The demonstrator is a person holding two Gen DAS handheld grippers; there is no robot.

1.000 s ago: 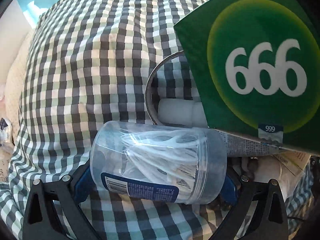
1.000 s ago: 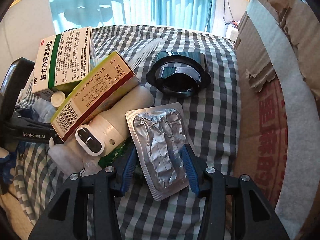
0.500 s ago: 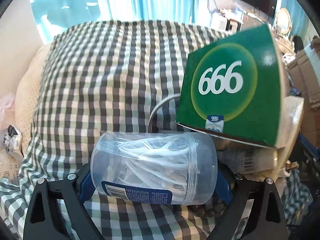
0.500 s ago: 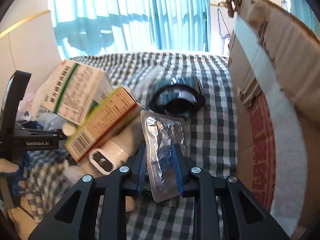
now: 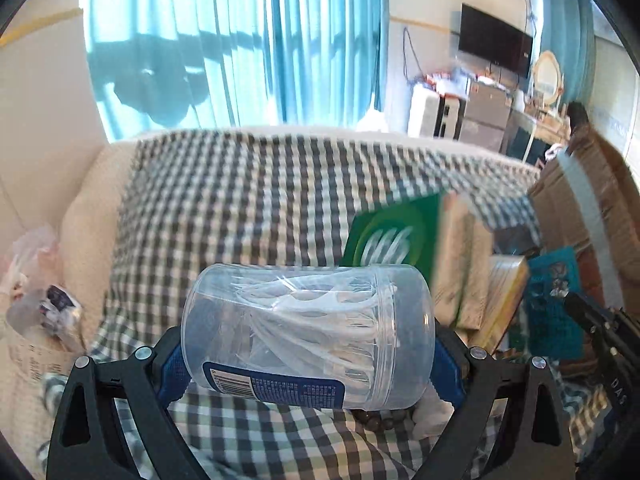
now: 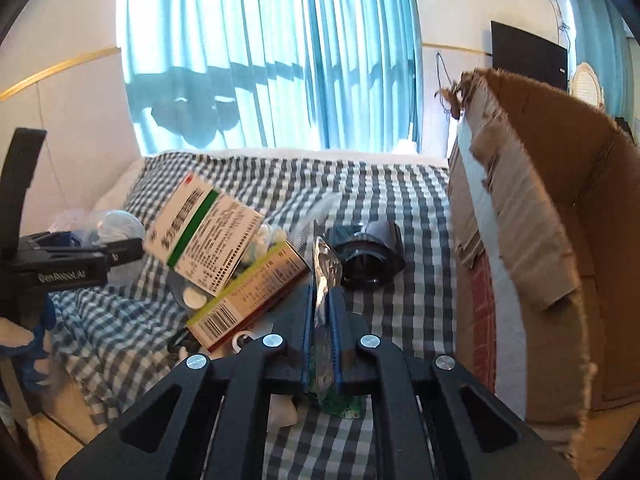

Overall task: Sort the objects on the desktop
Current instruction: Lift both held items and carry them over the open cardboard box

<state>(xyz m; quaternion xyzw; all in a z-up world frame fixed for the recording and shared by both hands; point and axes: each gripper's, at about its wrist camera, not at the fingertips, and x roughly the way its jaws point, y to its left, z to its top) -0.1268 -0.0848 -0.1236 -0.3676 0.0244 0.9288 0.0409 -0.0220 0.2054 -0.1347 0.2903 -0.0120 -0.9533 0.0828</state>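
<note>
Both tools are built from matte black plastic, each finger a wedge-shaped arm with a triangular cut-out near its base and round silver screw heads at its joints. The left tool (image 5: 308, 344) has bright blue pads (image 5: 173, 364) lining the inner faces of its fingers, and the right tool (image 6: 322, 320) carries the same blue strips (image 6: 307, 332) along its narrow inner edges. Seen from the right camera, the left tool's black housing bears small white lettering on its side, and a bright blue glove (image 6: 30, 350) shows below it.
</note>
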